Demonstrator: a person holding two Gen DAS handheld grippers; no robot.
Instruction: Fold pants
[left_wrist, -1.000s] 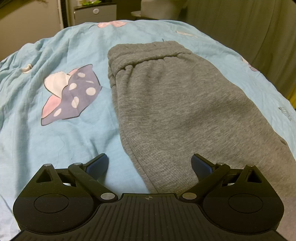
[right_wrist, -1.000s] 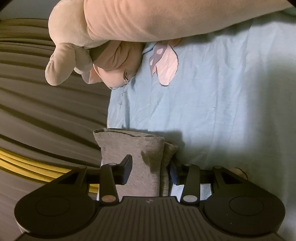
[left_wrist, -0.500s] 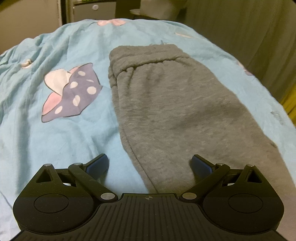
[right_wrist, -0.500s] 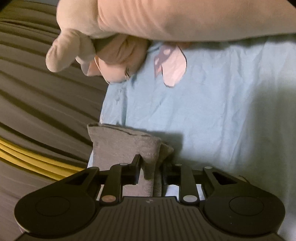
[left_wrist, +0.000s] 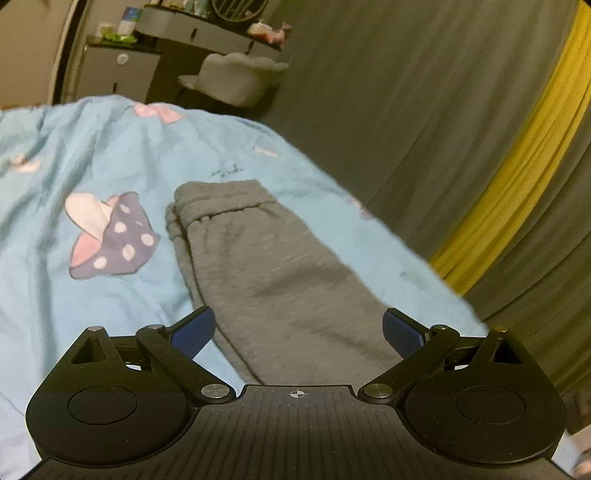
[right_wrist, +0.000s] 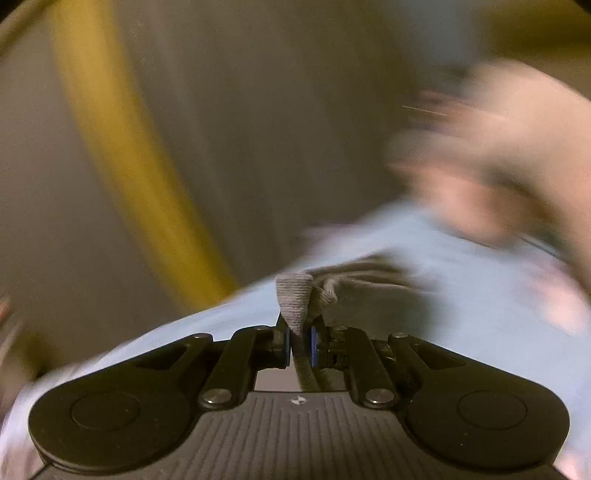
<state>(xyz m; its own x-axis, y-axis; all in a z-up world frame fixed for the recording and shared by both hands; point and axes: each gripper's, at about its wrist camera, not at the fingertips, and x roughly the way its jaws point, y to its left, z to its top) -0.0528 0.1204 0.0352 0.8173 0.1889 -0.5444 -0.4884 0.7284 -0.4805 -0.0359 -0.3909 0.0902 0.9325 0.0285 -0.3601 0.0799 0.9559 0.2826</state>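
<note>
Right gripper (right_wrist: 299, 341): fingers pinched tight on a bunched cuff of the grey pants (right_wrist: 295, 301), fabric raised off the blue sheet (right_wrist: 461, 288). View heavily blurred; the pale shape upper right is probably an arm (right_wrist: 509, 147). Left gripper (left_wrist: 298, 330): jaws spread wide, holding nothing, hovering above the lower part of the pants (left_wrist: 273, 266). Pants lie lengthwise on the sheet (left_wrist: 110, 155), waistband at the far end, beside a spotted bow print (left_wrist: 110, 236). Grey curtain (left_wrist: 406, 92) with yellow stripe behind.
</note>
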